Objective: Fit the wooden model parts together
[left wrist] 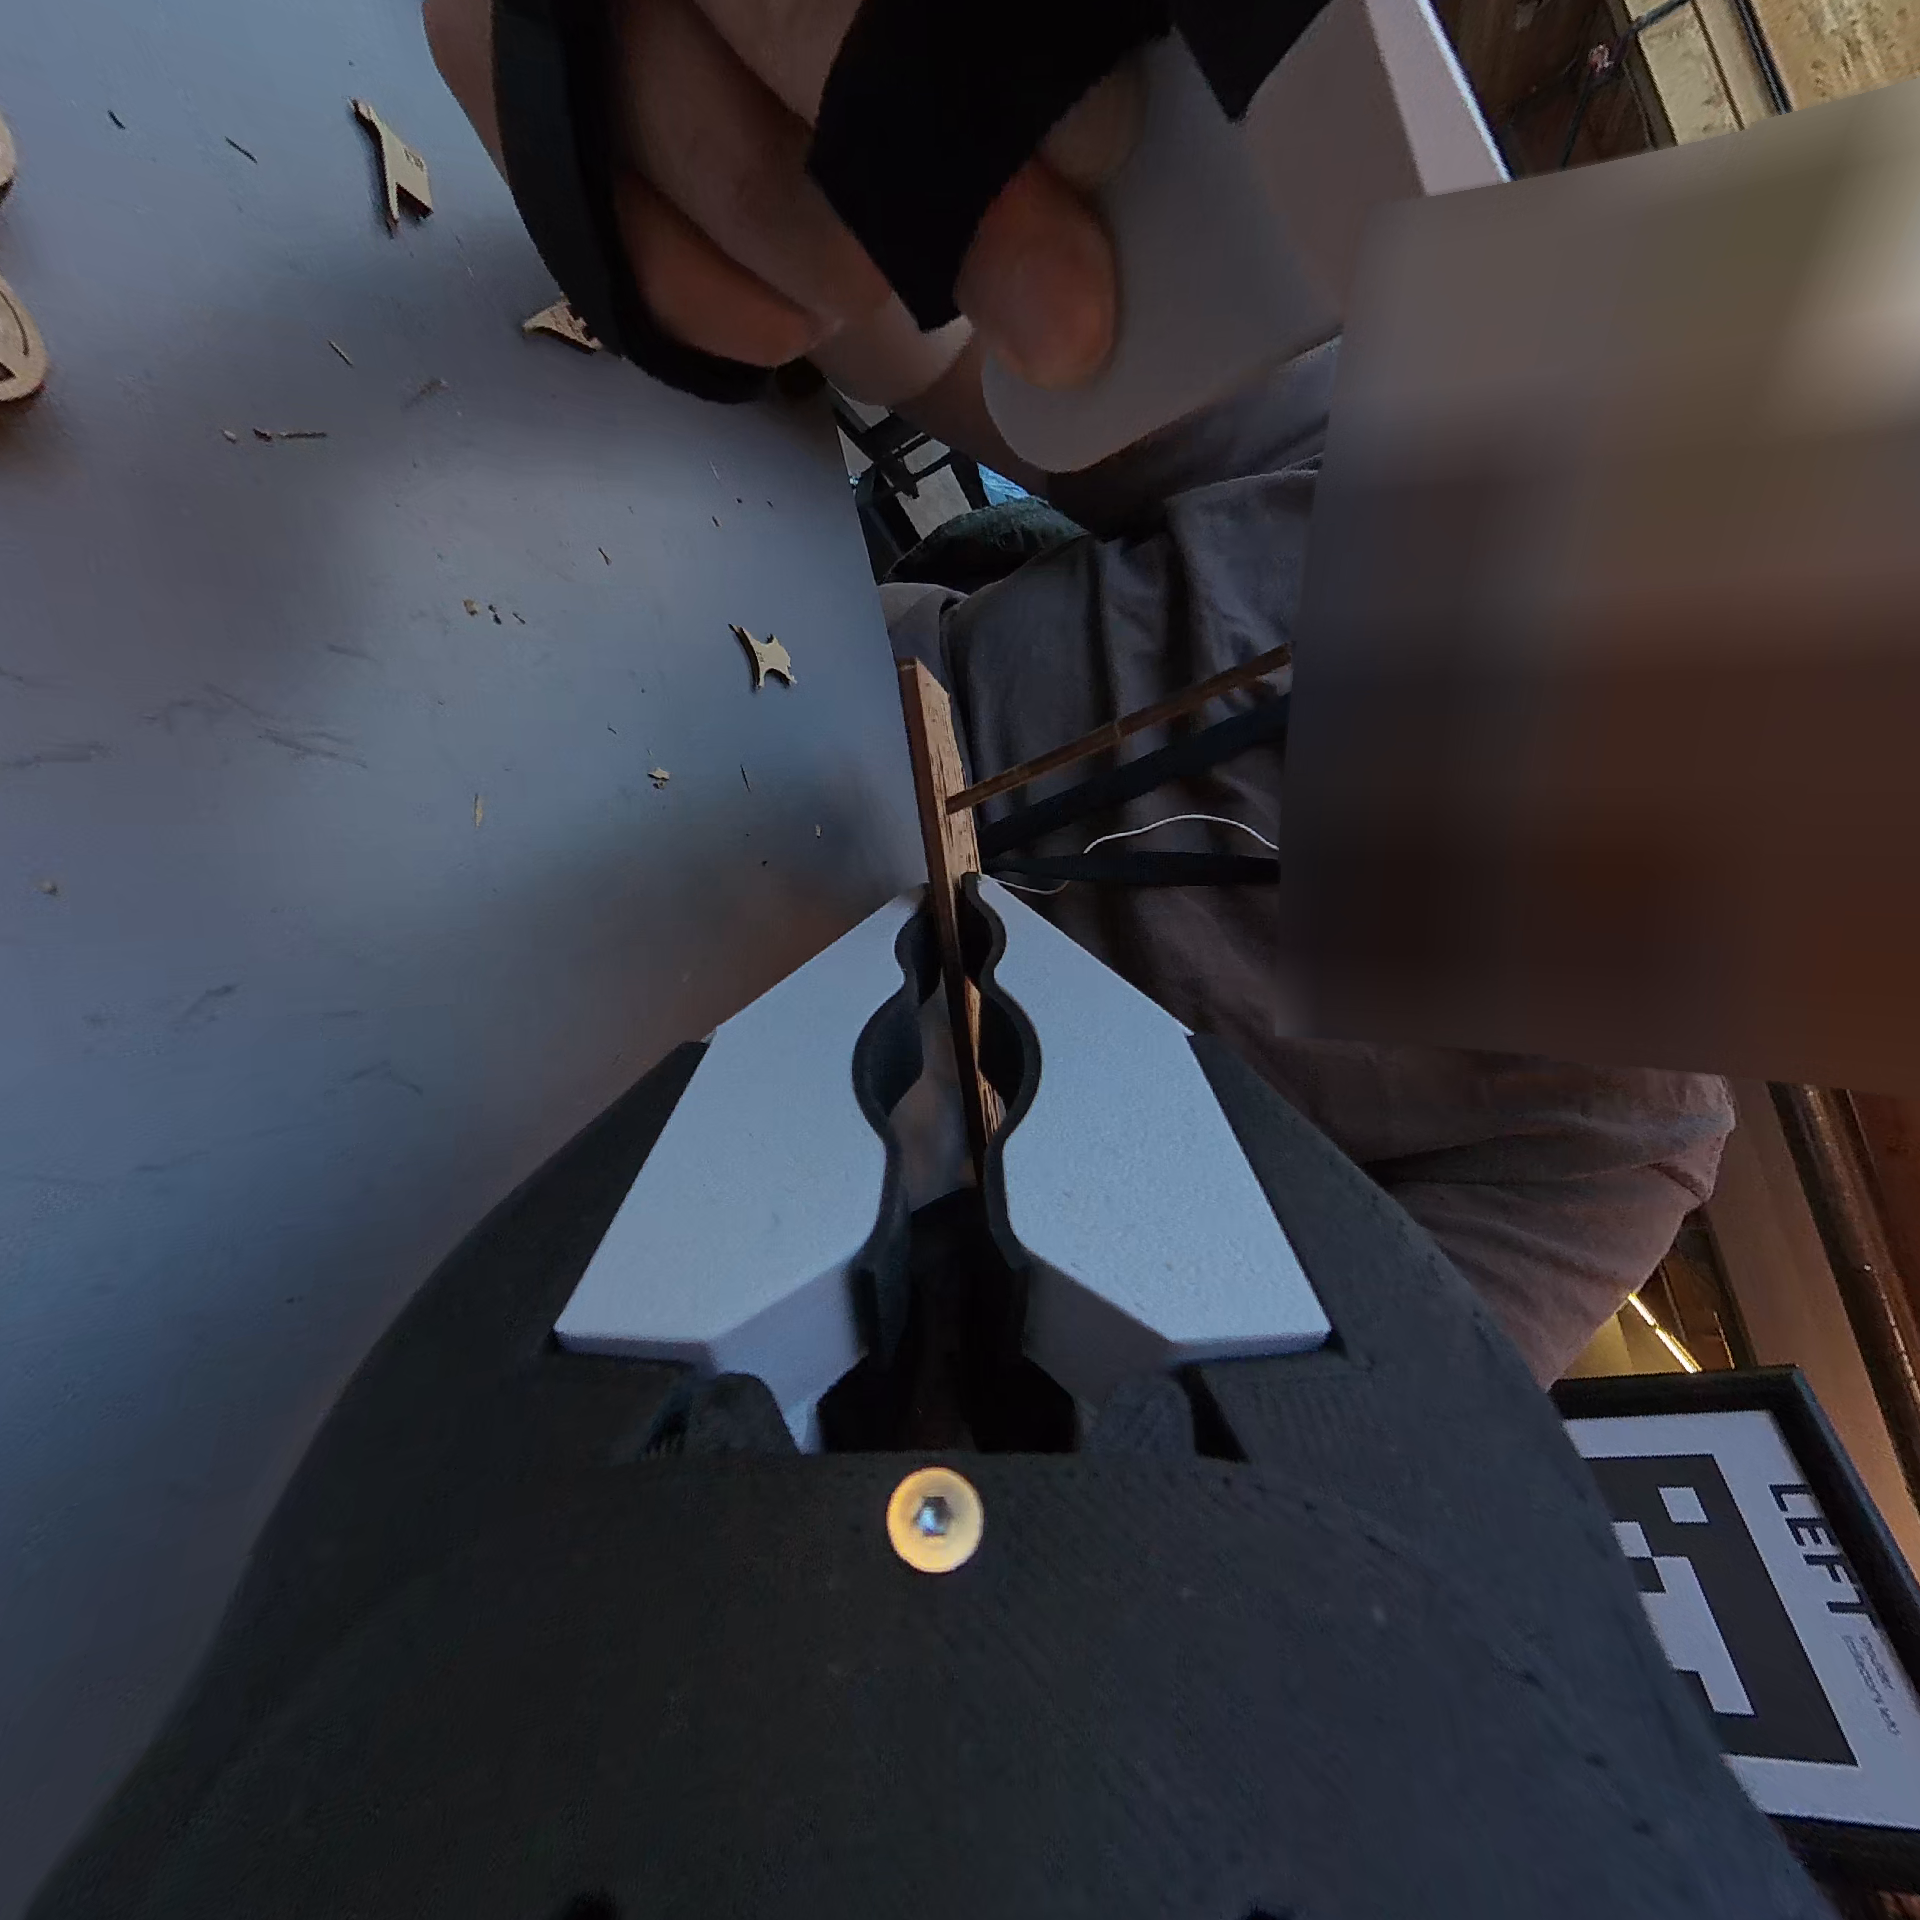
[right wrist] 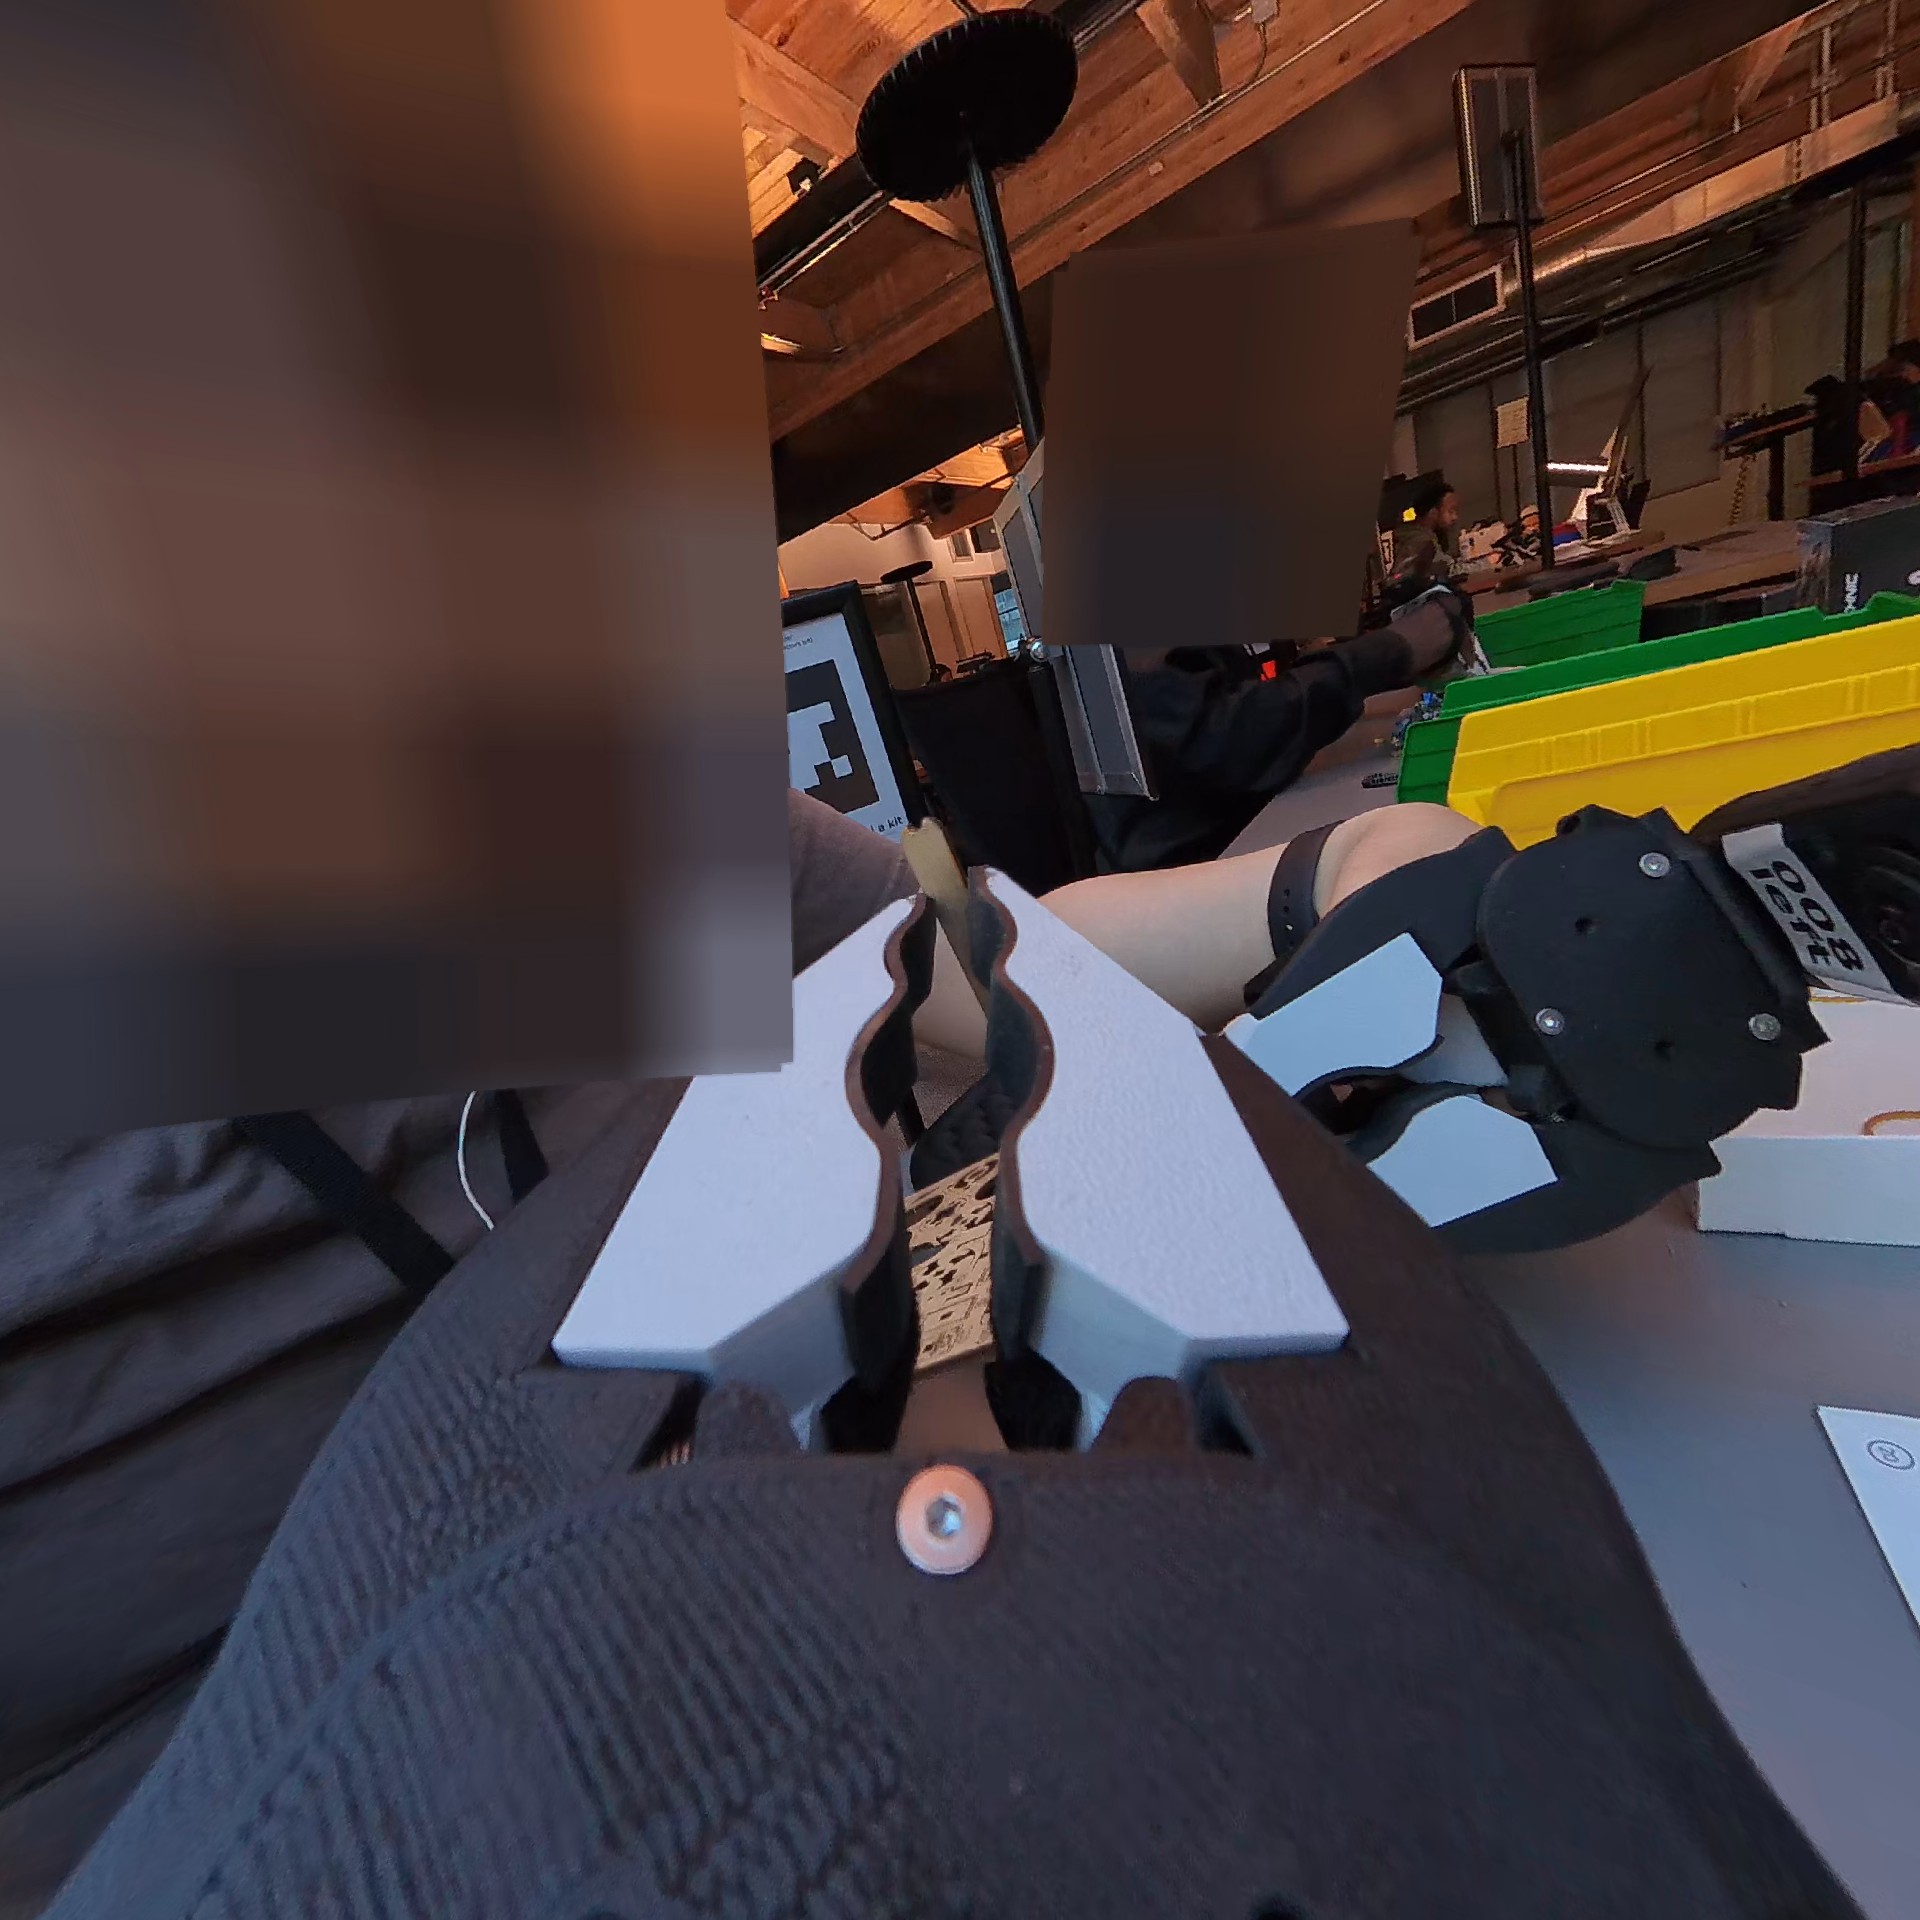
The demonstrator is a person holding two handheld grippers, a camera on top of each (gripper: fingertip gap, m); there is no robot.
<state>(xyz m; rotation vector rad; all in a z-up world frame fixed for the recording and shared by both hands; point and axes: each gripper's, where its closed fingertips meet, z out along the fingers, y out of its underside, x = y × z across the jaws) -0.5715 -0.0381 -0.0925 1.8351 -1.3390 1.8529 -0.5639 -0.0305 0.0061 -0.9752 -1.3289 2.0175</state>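
My left gripper [left wrist: 951, 896] is shut on a thin dark wooden part [left wrist: 940, 758] that stands upright between its fingers, beyond the table edge. A thin wooden strip [left wrist: 1122, 725] meets this part from the right and runs into a blurred patch. My right gripper [right wrist: 951, 902] is shut on a flat light wooden part [right wrist: 923, 857] whose tip sticks out past the fingertips. A cut-out wooden sheet [right wrist: 951, 1273] shows low between its fingers. The left gripper's black body [right wrist: 1621, 987] shows to the right, over the table. A hand [left wrist: 748, 208] grips a pale handle at the top.
Loose wooden parts [left wrist: 395, 156] [left wrist: 764, 657] and chips lie on the grey table [left wrist: 312, 831]. Yellow [right wrist: 1683, 727] and green [right wrist: 1558, 623] bins stand at the back right. A white block [right wrist: 1849, 1174] and a white card [right wrist: 1881, 1475] lie on the right. A person [right wrist: 1247, 727] sits behind. The grippers' ends are close to 10 cm from one another.
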